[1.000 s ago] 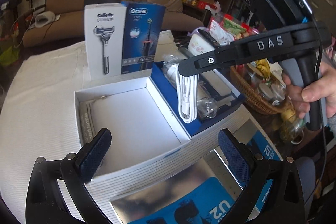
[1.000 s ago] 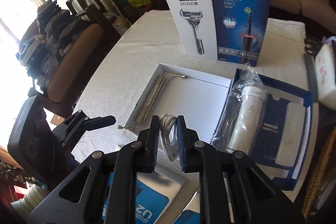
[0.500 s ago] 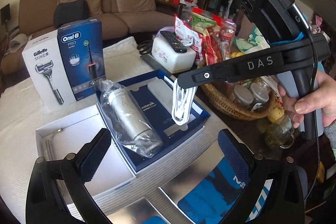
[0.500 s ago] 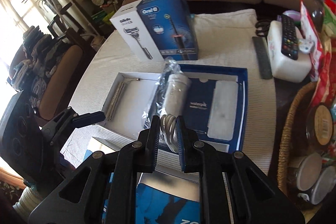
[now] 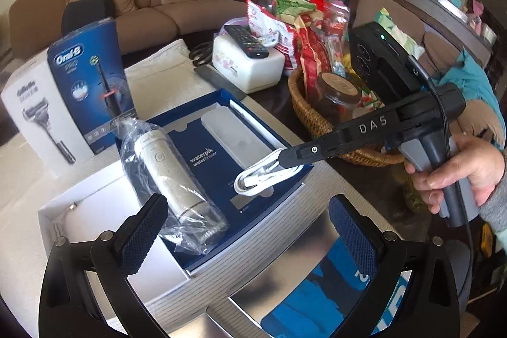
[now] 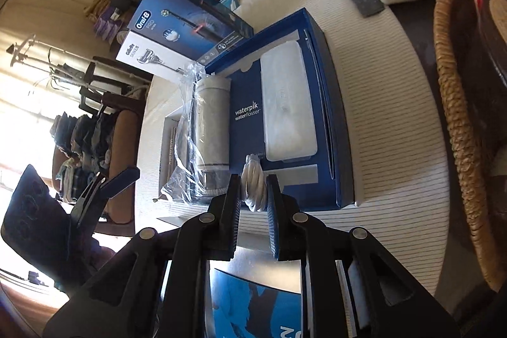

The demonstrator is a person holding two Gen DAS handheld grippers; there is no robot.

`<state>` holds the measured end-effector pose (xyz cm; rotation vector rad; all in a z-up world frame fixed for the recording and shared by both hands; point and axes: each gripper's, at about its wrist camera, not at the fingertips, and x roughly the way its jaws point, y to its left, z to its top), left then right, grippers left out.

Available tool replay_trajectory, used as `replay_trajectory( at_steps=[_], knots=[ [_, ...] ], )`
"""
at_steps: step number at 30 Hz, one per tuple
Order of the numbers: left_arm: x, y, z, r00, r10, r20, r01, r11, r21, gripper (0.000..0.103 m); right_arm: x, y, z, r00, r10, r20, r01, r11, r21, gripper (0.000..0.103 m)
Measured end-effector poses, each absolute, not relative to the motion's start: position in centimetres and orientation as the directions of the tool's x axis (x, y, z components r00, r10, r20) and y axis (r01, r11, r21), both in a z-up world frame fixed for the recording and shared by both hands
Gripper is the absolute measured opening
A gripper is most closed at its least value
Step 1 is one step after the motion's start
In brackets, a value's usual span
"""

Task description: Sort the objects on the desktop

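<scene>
My right gripper (image 6: 252,195) is shut on a coiled white cable (image 6: 253,186) and holds it low over the near end of the blue Waterpik box (image 6: 320,103). In the left wrist view the right gripper (image 5: 286,156) holds the cable (image 5: 263,176) flat over the box (image 5: 218,106). A white flosser in a clear bag (image 5: 172,176) lies in the box's left slot and a white case (image 5: 234,135) in the right one. My left gripper (image 5: 244,230) is open and empty, hovering in front of the box.
An open white box lid (image 5: 82,205) lies left of the blue box. An Oral-B and Gillette carton (image 5: 69,97) stands behind. A wicker basket (image 5: 317,119) of jars and snacks, a white tissue box (image 5: 250,65) with a remote, and silver-blue packs (image 5: 317,300) sit nearby.
The right gripper has lowered and tilted the cable from hanging upright to lying flat over the blue box's near end. The left gripper's view has swung right.
</scene>
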<state>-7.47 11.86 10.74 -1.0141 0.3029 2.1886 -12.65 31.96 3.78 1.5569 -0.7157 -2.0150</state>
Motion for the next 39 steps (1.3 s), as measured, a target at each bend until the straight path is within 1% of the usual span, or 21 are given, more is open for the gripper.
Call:
replay_trajectory(
  at_steps=[3, 4, 5, 6, 9, 11, 13, 14, 15, 16, 19, 21, 22, 25, 26, 27, 31, 35, 39],
  knots=[
    [-6.4, 14.3, 10.3, -0.469, 0.455, -0.757, -0.76, -0.645, 0.083, 0.102, -12.5, 32.5, 3.9, -0.224, -0.702, -0.676, 0.056, -0.702, 0.71, 0.015],
    [-6.1, 15.1, 9.9, -0.478, 0.436, -0.762, -0.775, -0.618, 0.133, 0.097, -12.5, 32.6, 4.0, -0.223, -0.71, -0.668, 0.055, -0.693, 0.718, 0.015],
    [-6.0, 15.9, 9.5, -0.487, 0.411, -0.77, -0.783, -0.597, 0.176, 0.095, -12.5, 32.6, 4.1, -0.222, -0.715, -0.663, 0.055, -0.688, 0.724, 0.015],
    [-6.1, 16.5, 9.0, -0.485, 0.395, -0.78, -0.79, -0.581, 0.197, 0.09, -12.5, 32.6, 4.2, -0.221, -0.717, -0.661, 0.055, -0.685, 0.726, 0.015],
    [-7.0, 17.6, 8.0, -0.459, 0.383, -0.802, -0.798, -0.574, 0.182, 0.089, -12.8, 32.5, 4.2, -0.215, -0.714, -0.666, 0.06, -0.691, 0.721, 0.015],
    [-7.9, 17.8, 7.7, -0.442, 0.387, -0.809, -0.791, -0.594, 0.147, 0.084, -12.9, 32.2, 4.1, -0.207, -0.719, -0.664, 0.06, -0.687, 0.725, 0.015],
    [-8.6, 18.0, 7.6, -0.425, 0.394, -0.815, -0.789, -0.602, 0.12, 0.073, -13.0, 32.2, 3.9, -0.201, -0.721, -0.663, 0.063, -0.685, 0.725, 0.015],
    [-8.8, 18.1, 7.6, -0.418, 0.391, -0.82, -0.793, -0.598, 0.12, 0.069, -13.0, 32.2, 3.9, -0.199, -0.714, -0.671, 0.065, -0.693, 0.718, 0.015],
    [-8.7, 18.2, 7.4, -0.412, 0.388, -0.825, -0.801, -0.586, 0.124, 0.063, -13.0, 32.2, 3.9, -0.202, -0.696, -0.689, 0.073, -0.713, 0.698, 0.015],
    [-8.6, 18.3, 7.3, -0.408, 0.383, -0.829, -0.809, -0.572, 0.133, 0.063, -13.0, 32.3, 4.1, -0.212, -0.676, -0.706, 0.088, -0.733, 0.675, 0.017],
    [-8.4, 18.1, 7.2, -0.403, 0.371, -0.836, -0.822, -0.549, 0.153, 0.063, -13.1, 32.8, 4.8, -0.241, -0.615, -0.751, 0.148, -0.788, 0.598, 0.018],
    [-8.6, 17.8, 7.2, -0.387, 0.377, -0.842, -0.828, -0.543, 0.137, 0.062, -13.1, 32.1, 5.4, -0.236, -0.561, -0.793, 0.232, -0.825, 0.515, 0.02],
    [-8.7, 17.6, 7.2, -0.383, 0.376, -0.844, -0.828, -0.545, 0.133, 0.06, -13.0, 31.8, 5.5, -0.232, -0.533, -0.814, 0.259, -0.84, 0.477, 0.021],
    [-8.8, 17.1, 7.2, -0.368, 0.385, -0.846, -0.831, -0.544, 0.113, 0.059, -12.5, 30.2, 5.8, -0.216, -0.48, -0.85, 0.367, -0.847, 0.385, 0.022],
    [-8.8, 16.8, 7.3, -0.365, 0.392, -0.844, -0.833, -0.543, 0.108, 0.059, -12.1, 29.7, 6.1, -0.222, -0.461, -0.859, 0.405, -0.845, 0.349, 0.025],
    [-8.7, 16.5, 7.4, -0.361, 0.398, -0.843, -0.832, -0.546, 0.099, 0.058, -11.7, 29.1, 6.4, -0.235, -0.44, -0.867, 0.446, -0.841, 0.306, 0.027],
    [-8.0, 15.0, 7.8, -0.316, 0.456, -0.832, -0.838, -0.545, 0.02, 0.058, -9.7, 26.2, 7.2, -0.323, -0.333, -0.886, 0.613, -0.787, 0.072, 0.037],
    [-7.2, 13.6, 7.8, -0.285, 0.503, -0.816, -0.836, -0.546, -0.045, 0.06, -8.8, 23.9, 6.5, -0.334, -0.277, -0.901, 0.695, -0.718, -0.037, 0.038],
    [-7.0, 12.8, 7.3, -0.274, 0.506, -0.818, -0.83, -0.554, -0.065, 0.06, -9.3, 22.5, 4.8, -0.333, -0.2, -0.921, 0.714, -0.691, -0.108, 0.038]
  ],
)
